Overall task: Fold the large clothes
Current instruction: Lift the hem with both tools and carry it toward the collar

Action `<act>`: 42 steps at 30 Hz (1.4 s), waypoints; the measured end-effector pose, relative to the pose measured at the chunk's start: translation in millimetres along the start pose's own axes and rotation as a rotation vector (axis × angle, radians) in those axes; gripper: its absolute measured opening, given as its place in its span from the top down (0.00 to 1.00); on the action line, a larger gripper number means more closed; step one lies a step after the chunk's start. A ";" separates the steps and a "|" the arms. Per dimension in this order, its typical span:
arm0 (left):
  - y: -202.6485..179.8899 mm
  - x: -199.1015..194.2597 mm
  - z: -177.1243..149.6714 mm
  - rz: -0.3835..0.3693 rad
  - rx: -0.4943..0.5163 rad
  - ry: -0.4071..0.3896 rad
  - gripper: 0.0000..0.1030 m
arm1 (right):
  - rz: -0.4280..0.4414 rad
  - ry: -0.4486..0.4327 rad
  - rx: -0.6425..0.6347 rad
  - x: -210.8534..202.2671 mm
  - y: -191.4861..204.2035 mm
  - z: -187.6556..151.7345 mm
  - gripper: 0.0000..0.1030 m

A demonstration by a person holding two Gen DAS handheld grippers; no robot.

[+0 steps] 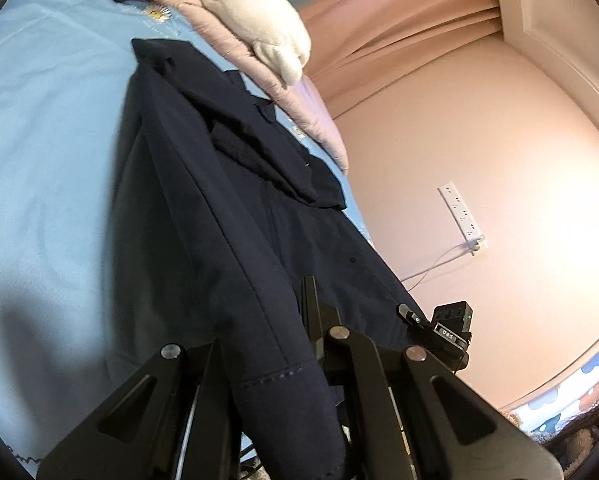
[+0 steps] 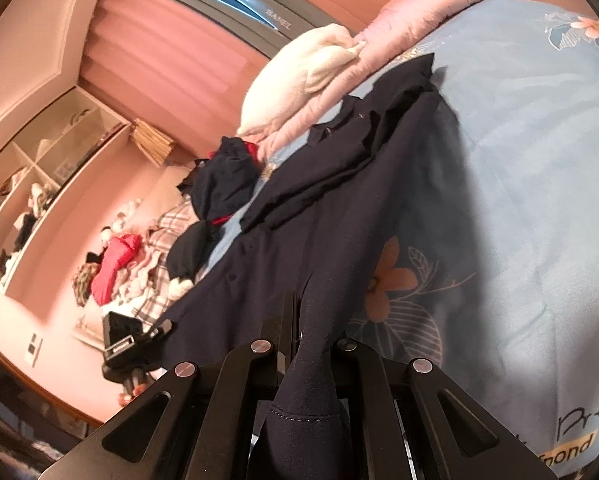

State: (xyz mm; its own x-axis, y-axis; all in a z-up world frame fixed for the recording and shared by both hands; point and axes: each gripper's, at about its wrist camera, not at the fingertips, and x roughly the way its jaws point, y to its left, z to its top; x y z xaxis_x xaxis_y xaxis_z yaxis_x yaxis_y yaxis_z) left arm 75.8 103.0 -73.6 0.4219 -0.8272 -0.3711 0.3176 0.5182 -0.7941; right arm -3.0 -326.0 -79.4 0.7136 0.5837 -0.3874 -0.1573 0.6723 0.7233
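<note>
With both grippers pinching the near hem, we lift.
The navy garment (image 1: pixel 227 216) runs lengthwise away across the bed (image 1: pixel 39 140); left gripper (image 1: pixel 299 320) and right gripper (image 2: pixel 311 320) are clamped on it.

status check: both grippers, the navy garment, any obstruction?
Left gripper and right gripper both shut on navy garment's hem. Garment spread on blue bedsheet. Nothing blocking.

Home bedroom, blue floral bedsheet (image 2: pixel 539 160), white pillow (image 2: pixel 299 80), pink curtains (image 1: pixel 399 40), open shelving (image 2: pixel 39 168)
</note>
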 end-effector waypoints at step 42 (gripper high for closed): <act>-87.1 -80.5 17.1 -0.322 0.094 -0.239 0.92 | 0.239 -0.221 -0.223 -49.5 59.7 41.5 0.93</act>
State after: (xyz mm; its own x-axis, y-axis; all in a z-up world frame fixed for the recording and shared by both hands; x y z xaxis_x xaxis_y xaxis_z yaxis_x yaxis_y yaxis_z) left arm 28.7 128.2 33.7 0.4699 -0.8825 0.0201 0.5371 0.2678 -0.7999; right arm -19.4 -333.7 6.6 0.7649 0.6401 -0.0724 -0.4643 0.6258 0.6267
